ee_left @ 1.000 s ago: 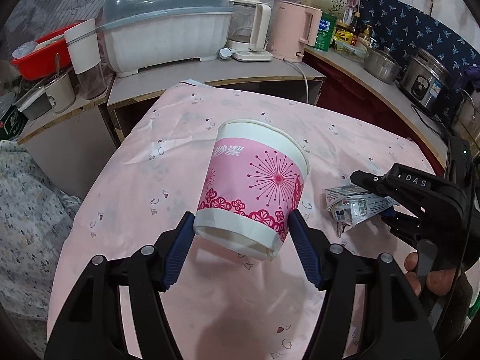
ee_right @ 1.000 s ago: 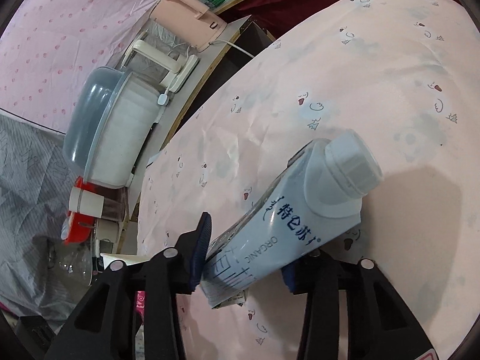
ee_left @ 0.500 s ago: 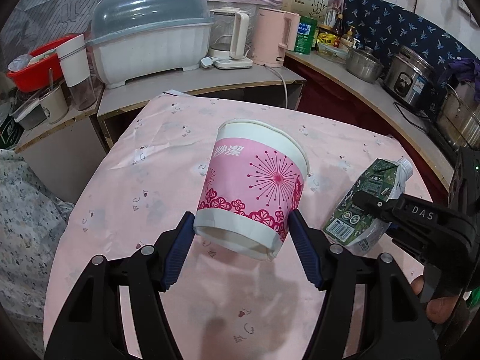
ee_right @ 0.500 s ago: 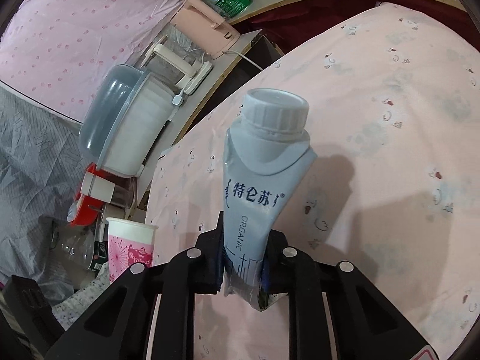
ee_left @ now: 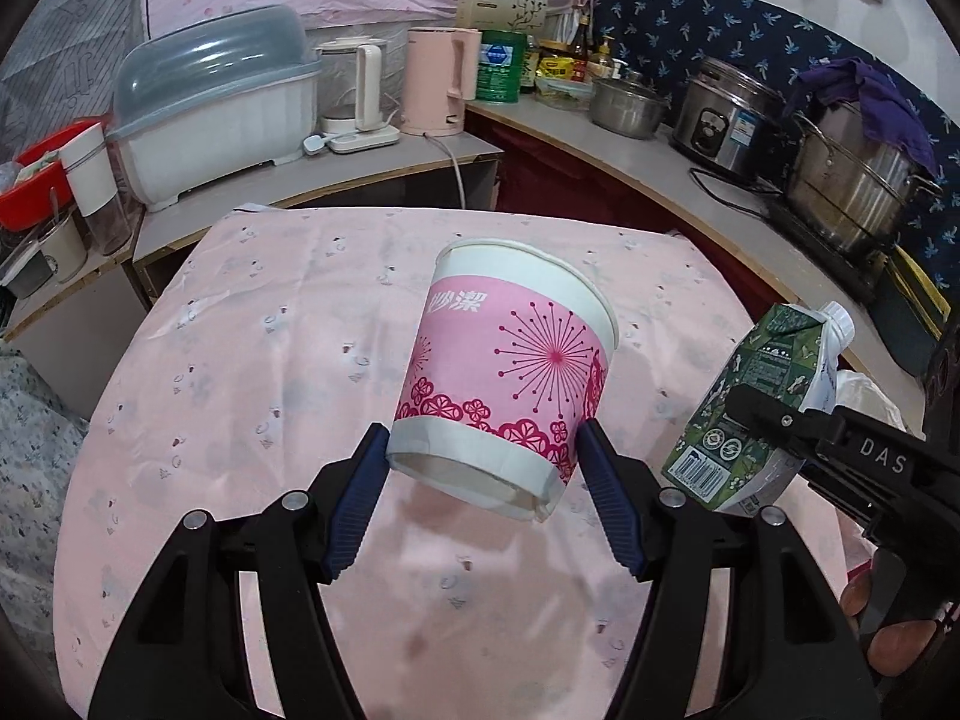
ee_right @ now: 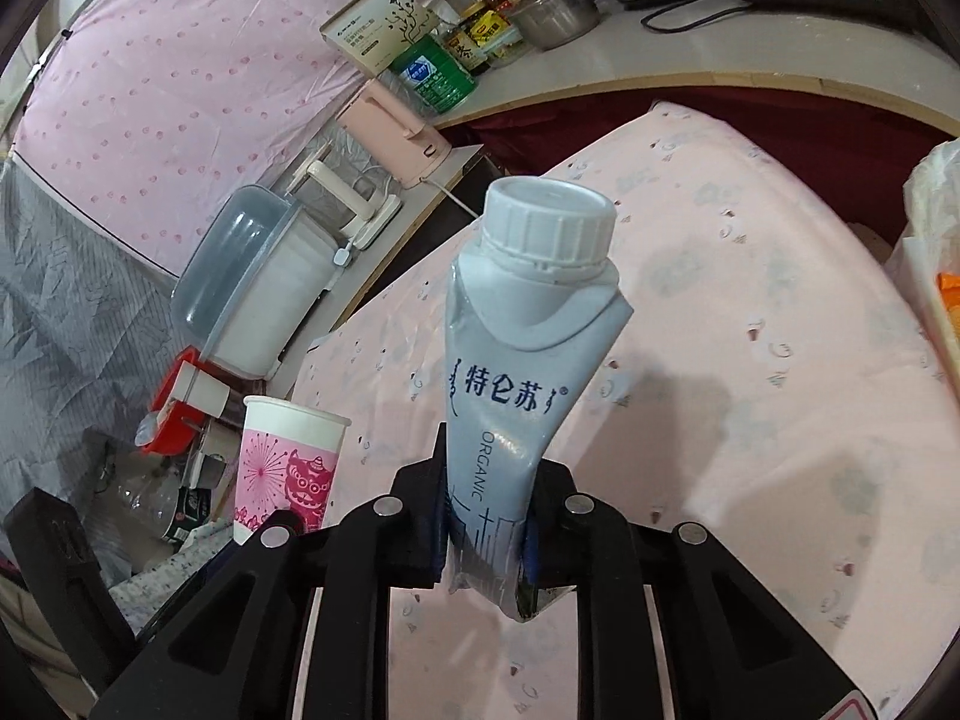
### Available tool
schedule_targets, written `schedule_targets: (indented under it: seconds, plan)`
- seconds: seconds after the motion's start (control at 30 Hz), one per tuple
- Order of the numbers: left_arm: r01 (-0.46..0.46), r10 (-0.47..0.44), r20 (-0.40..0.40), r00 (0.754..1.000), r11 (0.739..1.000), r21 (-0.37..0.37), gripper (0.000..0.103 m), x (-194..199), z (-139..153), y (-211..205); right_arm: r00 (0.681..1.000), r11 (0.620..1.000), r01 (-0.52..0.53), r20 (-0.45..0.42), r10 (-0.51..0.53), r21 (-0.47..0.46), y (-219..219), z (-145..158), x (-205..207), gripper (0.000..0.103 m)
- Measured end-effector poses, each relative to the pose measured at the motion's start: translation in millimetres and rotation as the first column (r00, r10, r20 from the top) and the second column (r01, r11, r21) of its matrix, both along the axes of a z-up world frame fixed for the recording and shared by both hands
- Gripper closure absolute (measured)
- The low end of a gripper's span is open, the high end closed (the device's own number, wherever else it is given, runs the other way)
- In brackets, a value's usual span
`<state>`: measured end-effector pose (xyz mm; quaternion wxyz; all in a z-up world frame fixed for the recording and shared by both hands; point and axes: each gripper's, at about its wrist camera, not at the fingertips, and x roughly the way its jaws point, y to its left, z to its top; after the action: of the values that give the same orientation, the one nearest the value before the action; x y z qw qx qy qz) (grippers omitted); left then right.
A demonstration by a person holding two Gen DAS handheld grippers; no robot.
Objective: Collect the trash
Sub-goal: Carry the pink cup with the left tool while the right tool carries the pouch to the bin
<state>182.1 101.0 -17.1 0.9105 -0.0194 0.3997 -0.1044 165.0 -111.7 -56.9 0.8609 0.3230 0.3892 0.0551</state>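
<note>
a home kitchen: counter (ee_left: 600, 138) with kettle (ee_left: 437, 81), rice cooker (ee_left: 729, 111), steel pots (ee_left: 852, 186), dish rack (ee_left: 216, 120).

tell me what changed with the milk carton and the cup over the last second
The right gripper closed on the milk carton, which lay on the pink tablecloth, squeezed its lower end flat and lifted it; it now stands cap-up, clear of the cloth. Unchanged: the left gripper holds the pink paper cup by its base, tilted, above the table.
</note>
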Motion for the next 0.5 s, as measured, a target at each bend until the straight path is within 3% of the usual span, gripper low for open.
schedule_targets:
  seconds: [0.3,0.5]
  plan:
    - [0.130,-0.131,0.007,0.991,0.991,0.016,0.042,-26,9,-75,0.991,0.992,0.116,0.071,-0.113,-0.043,-68,26,-57,0.085]
    - [0.233,-0.233,0.007,0.972,0.972,0.034,0.042,-42,10,-136,0.973,0.975,0.219,0.092,-0.214,-0.047,-125,30,-94,0.085]
